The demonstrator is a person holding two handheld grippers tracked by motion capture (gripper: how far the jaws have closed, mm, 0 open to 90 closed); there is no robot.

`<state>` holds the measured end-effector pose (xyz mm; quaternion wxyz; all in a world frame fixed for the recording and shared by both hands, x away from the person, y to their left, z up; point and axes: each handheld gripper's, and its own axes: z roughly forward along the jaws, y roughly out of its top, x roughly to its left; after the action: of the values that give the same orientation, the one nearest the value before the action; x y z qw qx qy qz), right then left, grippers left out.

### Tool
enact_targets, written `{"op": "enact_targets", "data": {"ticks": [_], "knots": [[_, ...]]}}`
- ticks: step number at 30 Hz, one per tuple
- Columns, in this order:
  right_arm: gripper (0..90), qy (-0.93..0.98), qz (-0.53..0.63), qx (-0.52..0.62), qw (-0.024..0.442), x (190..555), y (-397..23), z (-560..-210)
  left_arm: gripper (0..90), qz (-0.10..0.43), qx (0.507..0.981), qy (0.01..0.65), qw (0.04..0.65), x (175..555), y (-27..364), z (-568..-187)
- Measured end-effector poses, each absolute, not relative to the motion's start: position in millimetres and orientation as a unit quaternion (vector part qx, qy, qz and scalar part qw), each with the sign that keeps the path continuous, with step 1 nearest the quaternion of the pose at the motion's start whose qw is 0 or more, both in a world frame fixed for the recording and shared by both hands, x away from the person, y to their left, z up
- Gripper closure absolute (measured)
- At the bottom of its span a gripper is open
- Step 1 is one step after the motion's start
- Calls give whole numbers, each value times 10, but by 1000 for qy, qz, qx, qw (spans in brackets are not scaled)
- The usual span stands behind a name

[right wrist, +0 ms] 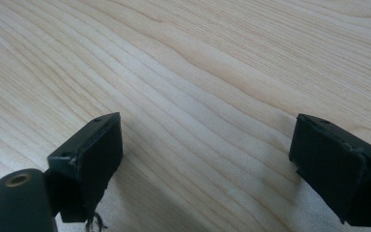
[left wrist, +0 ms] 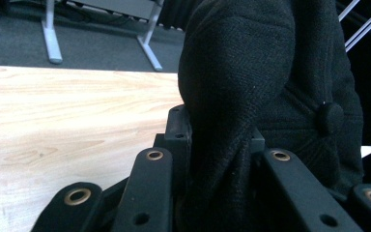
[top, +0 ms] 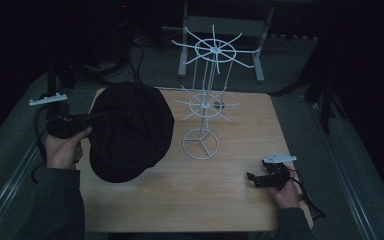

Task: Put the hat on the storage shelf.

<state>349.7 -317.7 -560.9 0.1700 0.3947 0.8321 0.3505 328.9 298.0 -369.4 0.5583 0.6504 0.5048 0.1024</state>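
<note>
A black fabric cap (top: 130, 130) hangs over the left half of the wooden table (top: 180, 200), and my left gripper (top: 97, 117) holds it by its edge from the left. In the left gripper view the left gripper (left wrist: 217, 130) has its jaws shut on a fold of the cap (left wrist: 270, 72), whose top button (left wrist: 329, 117) faces the camera. My right gripper (top: 252, 177) rests low at the table's front right corner, apart from the cap. In the right gripper view, the right gripper (right wrist: 207, 145) stands wide open with only bare wood (right wrist: 198, 72) between its jaws.
A white wire stand (top: 206, 105) with two tiers of radiating hooks rises from a ring base at the table's middle, just right of the cap. Its wires (left wrist: 367, 19) show past the cap. A grey desk frame (top: 220, 22) stands on the carpet beyond the table.
</note>
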Motion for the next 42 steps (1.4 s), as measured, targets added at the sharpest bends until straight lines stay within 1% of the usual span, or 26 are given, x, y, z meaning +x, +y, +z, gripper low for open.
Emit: {"op": "enact_targets", "data": {"ticks": [19,42], "knots": [[116,832,351,395,170,3497,-3176,-5609,752,108,639,491,582,3294,3003,-3506],[116,832,350,395,170,3497,-3177,-5609,750,100,632,469,608,3330,2955,-3326]]}}
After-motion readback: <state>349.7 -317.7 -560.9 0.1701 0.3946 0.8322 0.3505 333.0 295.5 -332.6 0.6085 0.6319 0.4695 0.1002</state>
